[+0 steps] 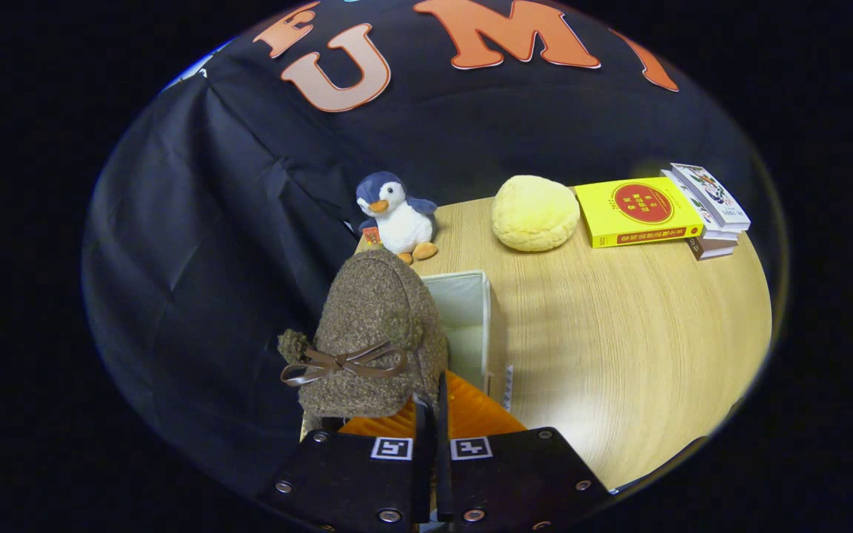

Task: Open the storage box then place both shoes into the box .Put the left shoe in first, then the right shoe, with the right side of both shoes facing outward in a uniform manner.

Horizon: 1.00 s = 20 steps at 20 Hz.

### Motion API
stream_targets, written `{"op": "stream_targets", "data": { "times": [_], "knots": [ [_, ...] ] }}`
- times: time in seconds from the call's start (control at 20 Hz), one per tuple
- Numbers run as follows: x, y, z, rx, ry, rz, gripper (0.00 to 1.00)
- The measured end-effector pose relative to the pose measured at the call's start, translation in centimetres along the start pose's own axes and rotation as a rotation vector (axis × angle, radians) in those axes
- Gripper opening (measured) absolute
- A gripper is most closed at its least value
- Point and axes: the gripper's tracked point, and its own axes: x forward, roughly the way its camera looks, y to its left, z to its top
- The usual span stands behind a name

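A brown woolly shoe [375, 333] with a thin brown bow hangs just ahead of my fingers, toe pointing away. It covers the left part of the white storage box [471, 311], which stands open on the table with its pale inside showing to the right of the shoe. My gripper [430, 414] has its fingers nearly together, pinching the shoe's near end. An orange ribbed surface [478, 414] spreads on both sides of the fingers and looks like the shoe's sole. The box's left wall and most of its inside are hidden by the shoe.
A plush penguin [397, 218] sits beyond the box at the table's far left edge. A round yellow cushion [535, 213], a yellow book [637, 211] and a small book stack [711, 215] line the far side. The wooden table [619, 348] stretches right of the box.
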Motion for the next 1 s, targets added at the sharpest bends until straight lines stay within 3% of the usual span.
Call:
{"op": "stream_targets", "data": {
  "times": [0.15,0.45,0.6,0.8,1.0],
  "knots": [
    [1.0,0.2,-1.8,0.002,0.053,-0.029,0.06],
    [1.6,-0.7,-1.3,0.049,0.024,-0.068,0.15],
    [1.2,0.3,0.1,0.07,-0.041,-0.011,0.18],
    [-1.9,0.6,0.8,0.067,-0.072,0.052,0.39],
    [-6.4,-0.9,2.9,-0.022,-0.175,0.084,0.52]
  ]
}}
